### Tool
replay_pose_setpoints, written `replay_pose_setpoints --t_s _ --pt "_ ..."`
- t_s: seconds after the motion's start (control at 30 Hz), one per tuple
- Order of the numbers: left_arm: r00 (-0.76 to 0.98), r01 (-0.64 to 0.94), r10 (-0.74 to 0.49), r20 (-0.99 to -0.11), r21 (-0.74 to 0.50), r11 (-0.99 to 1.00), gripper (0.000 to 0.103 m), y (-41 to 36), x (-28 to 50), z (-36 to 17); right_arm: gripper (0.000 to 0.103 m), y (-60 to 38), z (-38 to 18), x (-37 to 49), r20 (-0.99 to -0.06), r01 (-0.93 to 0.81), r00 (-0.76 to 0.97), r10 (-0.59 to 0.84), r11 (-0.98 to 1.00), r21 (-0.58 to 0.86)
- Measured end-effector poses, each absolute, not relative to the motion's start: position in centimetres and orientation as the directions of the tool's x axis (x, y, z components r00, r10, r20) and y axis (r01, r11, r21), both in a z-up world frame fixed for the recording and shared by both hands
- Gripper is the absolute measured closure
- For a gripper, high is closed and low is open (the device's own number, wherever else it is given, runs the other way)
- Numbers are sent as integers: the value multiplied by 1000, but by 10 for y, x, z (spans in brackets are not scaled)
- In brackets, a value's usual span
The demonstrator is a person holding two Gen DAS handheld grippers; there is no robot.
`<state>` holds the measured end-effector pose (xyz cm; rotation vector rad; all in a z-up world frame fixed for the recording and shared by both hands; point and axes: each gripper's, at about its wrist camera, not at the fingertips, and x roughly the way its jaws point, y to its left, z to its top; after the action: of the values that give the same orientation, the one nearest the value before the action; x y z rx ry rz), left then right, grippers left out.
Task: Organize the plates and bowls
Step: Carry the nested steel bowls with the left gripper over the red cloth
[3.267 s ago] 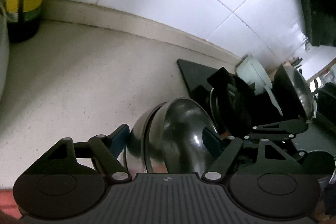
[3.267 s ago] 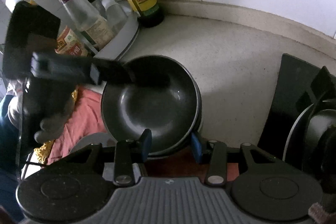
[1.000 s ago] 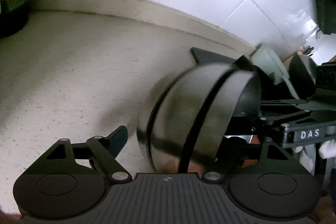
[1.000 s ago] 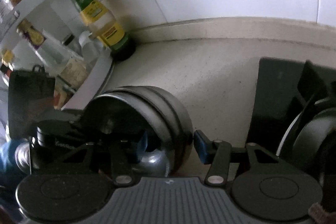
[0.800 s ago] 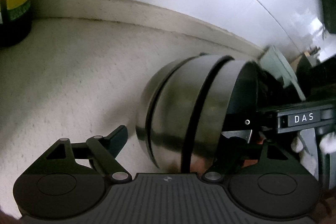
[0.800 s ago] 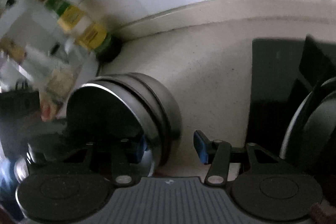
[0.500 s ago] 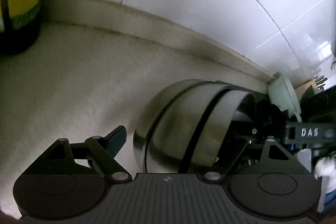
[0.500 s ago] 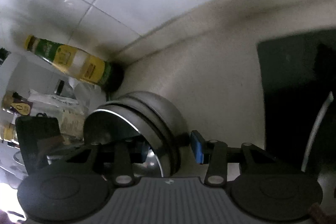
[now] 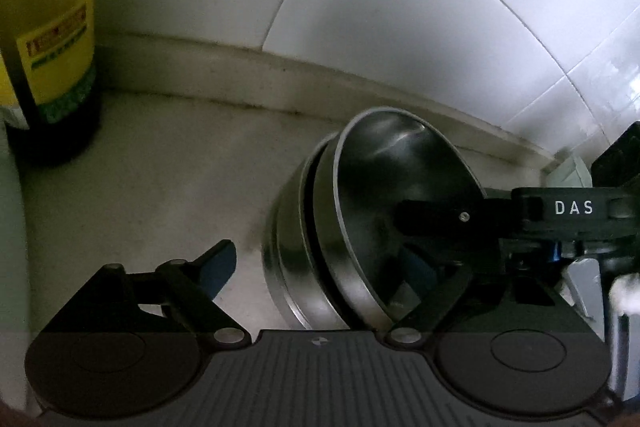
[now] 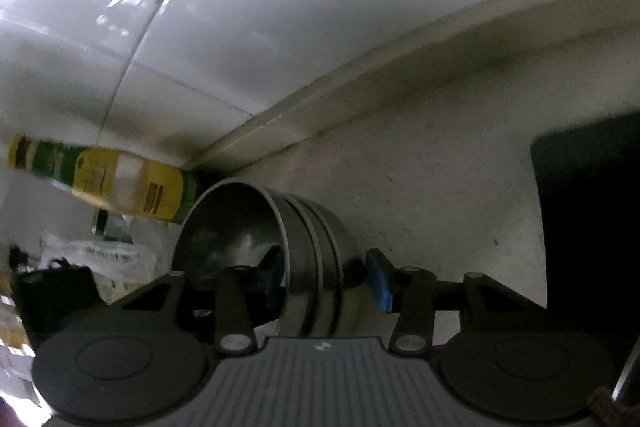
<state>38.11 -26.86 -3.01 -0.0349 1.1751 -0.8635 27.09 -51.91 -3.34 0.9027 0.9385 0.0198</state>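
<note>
Your nested steel bowls have tipped from flat on the counter onto their side, beside the oil bottle. Your left gripper is opening wide, its jaws straddling the stack loosely; your right gripper is opening, rim between its jaws. The handover looks underway. The drying rack is cut off; contact is hard to judge

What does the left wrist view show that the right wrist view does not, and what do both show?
Only the left wrist view: the right gripper, lettered DAS, jaws opening, one finger inside the top bowl. Only the right wrist view: a black slab lying on the counter at the right. Both: the nested steel bowls tipped on edge, the yellow-labelled bottle, the speckled counter and the white tiled wall.
</note>
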Motion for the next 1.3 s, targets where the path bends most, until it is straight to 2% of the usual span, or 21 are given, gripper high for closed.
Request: replay_pose_setpoints --t_s 0.27,0.7,1.3 --pt "96 515 -659 -746 -530 674 16 -254 374 -40 59 -510 -35 271 -709 317 593 383 698 642" --pt "241 594 -574 -783 -348 725 23 -290 329 -25 60 -503 -31 262 -728 305 592 345 741 599" --pt "354 564 -559 -750 -306 767 22 -261 263 40 60 -477 21 218 -681 198 644 349 784 588"
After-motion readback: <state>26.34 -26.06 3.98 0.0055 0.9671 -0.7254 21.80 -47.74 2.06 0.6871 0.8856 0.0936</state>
